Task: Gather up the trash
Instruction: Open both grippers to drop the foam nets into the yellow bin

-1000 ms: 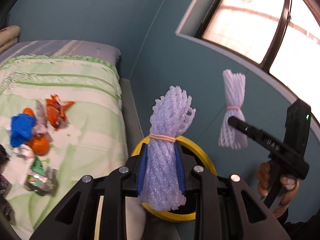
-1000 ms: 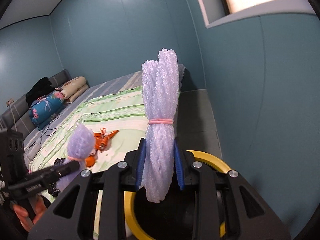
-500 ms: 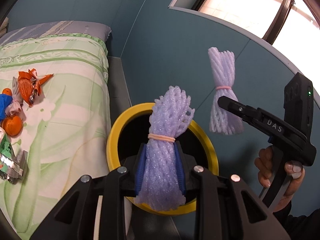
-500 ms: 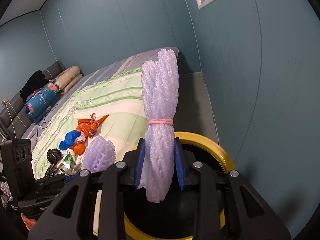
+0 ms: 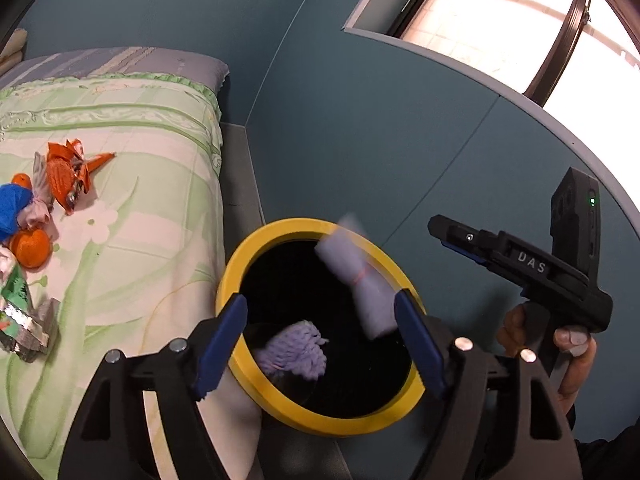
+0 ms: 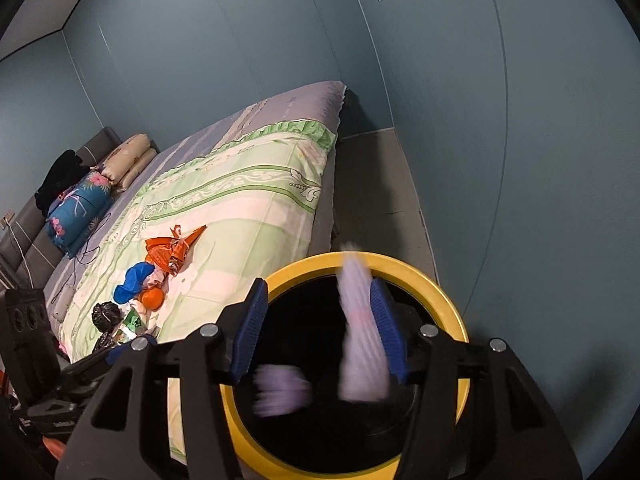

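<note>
A yellow-rimmed black bin (image 5: 240, 256) stands beside the bed; it also shows in the right wrist view (image 6: 444, 296). My left gripper (image 5: 320, 332) is open above it. One purple foam net bundle (image 5: 292, 354) lies inside the bin. A second purple bundle (image 5: 356, 276), blurred, is falling into the bin. My right gripper (image 6: 320, 332) is open over the bin, with the falling bundle (image 6: 360, 344) against its right pad and the other bundle (image 6: 280, 394) blurred below. The right gripper also appears in the left wrist view (image 5: 440, 230).
More trash lies on the green bedspread (image 5: 140, 168): an orange wrapper (image 5: 68, 176), a blue piece (image 5: 12, 208), an orange ball (image 5: 30, 242), a foil packet (image 5: 20, 320). Blue walls stand close behind the bin. Pillows (image 6: 80, 200) lie at the bed's head.
Both grippers have opened and let go of their purple foam bundles. The left's bundle now lies in the bin and the right's is falling into it.
</note>
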